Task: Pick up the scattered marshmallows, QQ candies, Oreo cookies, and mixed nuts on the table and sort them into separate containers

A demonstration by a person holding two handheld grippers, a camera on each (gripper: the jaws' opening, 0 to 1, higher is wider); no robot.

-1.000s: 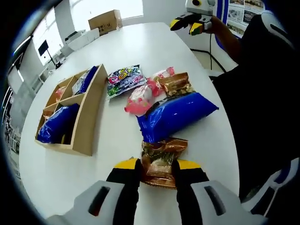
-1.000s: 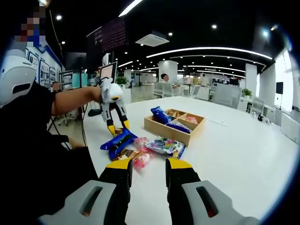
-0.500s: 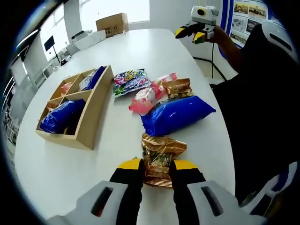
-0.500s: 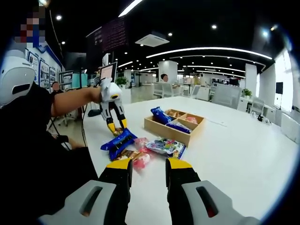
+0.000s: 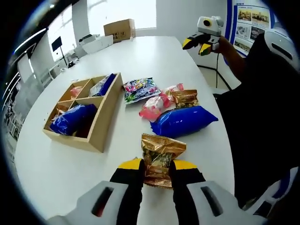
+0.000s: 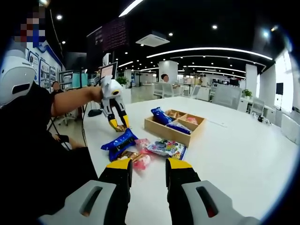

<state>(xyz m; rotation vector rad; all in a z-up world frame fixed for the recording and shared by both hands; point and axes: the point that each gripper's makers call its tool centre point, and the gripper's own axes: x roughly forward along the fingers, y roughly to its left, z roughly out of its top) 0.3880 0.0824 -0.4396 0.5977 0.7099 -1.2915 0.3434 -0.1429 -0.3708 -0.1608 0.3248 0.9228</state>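
Left gripper was seen clamped on a crinkled gold-brown foil packet of mixed nuts, held above the white tabletop near its person-side edge. Right gripper was held with its jaws apart and nothing between them, over the same edge. A partitioned light wooden tray, holding shiny blue packets, stood farther in. Between it and that edge lay a large blue foil packet, a pink sweet packet, a second gold packet and a multicoloured candy bag.
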